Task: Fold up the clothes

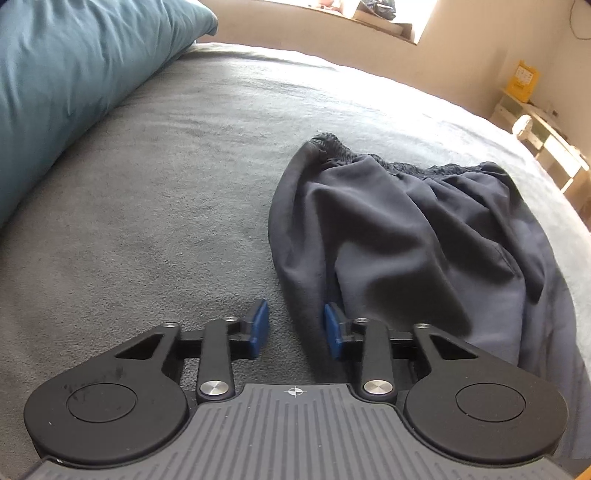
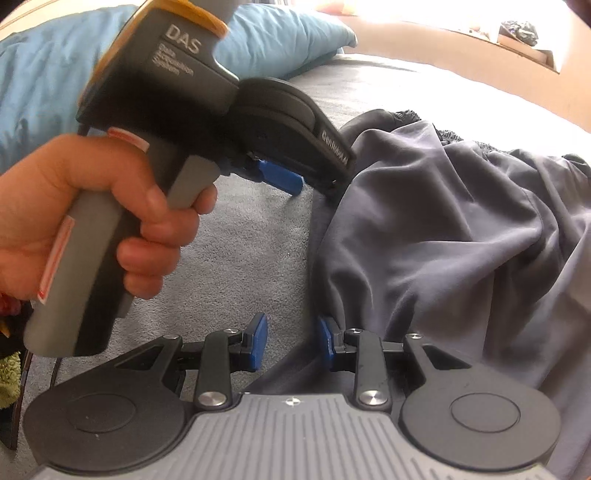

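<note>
Dark grey shorts [image 1: 406,229] with a black elastic waistband at the far end lie rumpled on the grey bed [image 1: 177,177]. My left gripper [image 1: 295,328] is open and empty, straddling the shorts' near left edge just above the blanket. My right gripper [image 2: 291,341] is open and empty over the near left edge of the shorts [image 2: 461,229]. The left gripper [image 2: 295,184] shows in the right wrist view, held in a hand, its blue fingers at the shorts' left side.
A teal pillow [image 1: 70,85] lies at the bed's far left. A window sill [image 1: 376,18] with items is behind the bed. A yellow box [image 1: 522,79] and light shelves stand at the right wall. Something green [image 2: 7,373] sits at the left.
</note>
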Tool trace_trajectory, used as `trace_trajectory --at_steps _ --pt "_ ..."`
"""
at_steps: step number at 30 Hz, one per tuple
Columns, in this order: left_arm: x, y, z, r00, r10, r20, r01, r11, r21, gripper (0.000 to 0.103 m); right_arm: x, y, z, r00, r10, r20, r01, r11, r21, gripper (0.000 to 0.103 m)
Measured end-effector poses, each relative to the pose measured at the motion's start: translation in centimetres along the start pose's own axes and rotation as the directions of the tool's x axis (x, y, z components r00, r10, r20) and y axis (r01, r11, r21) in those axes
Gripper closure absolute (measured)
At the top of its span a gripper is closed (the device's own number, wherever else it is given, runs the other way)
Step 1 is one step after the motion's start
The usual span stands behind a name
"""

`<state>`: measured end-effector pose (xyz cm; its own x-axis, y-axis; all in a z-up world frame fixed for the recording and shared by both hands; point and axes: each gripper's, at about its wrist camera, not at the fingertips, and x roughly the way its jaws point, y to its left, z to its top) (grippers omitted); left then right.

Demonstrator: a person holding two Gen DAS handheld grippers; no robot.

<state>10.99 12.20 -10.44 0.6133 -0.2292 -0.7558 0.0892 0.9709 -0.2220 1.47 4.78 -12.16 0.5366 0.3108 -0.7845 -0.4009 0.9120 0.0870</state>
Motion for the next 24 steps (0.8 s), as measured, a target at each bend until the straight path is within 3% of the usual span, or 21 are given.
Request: trace_trajectory --at_steps 3,7,17,19,24 --pt "-0.3 0.1 -0.1 1.000 -0.007 0.000 0.007 1.000 -0.013 0.091 0.2 0.5 0.2 1.000 -0.009 0.007 0.009 1.000 -0.026 0.071" --pt "-0.6 -0.1 0.0 1.000 -0.007 0.017 0.007 1.000 -0.024 0.100 0.8 1.0 0.7 0.999 -0.028 0.018 0.029 0.998 -0.055 0.071" --pt "-2.4 -1.5 0.5 0.993 0.073 0.097 -0.076 0.997 0.028 0.103 1.3 1.0 1.1 0.995 -0.095 0.037 0.096 0.995 -0.031 0.074" --pt "-2.8 -1.8 0.8 0.988 0.099 0.118 -0.106 0.993 0.054 0.103 1.4 0.9 1.4 0.995 -0.093 0.039 0.094 0.995 -0.026 0.095" --pt "-3.5 -2.0 1.7 0.973 0.160 0.167 -0.179 0.978 0.106 0.103 0.9 0.1 2.3 0.998 0.037 0.044 -0.040 0.997 0.066 0.101"
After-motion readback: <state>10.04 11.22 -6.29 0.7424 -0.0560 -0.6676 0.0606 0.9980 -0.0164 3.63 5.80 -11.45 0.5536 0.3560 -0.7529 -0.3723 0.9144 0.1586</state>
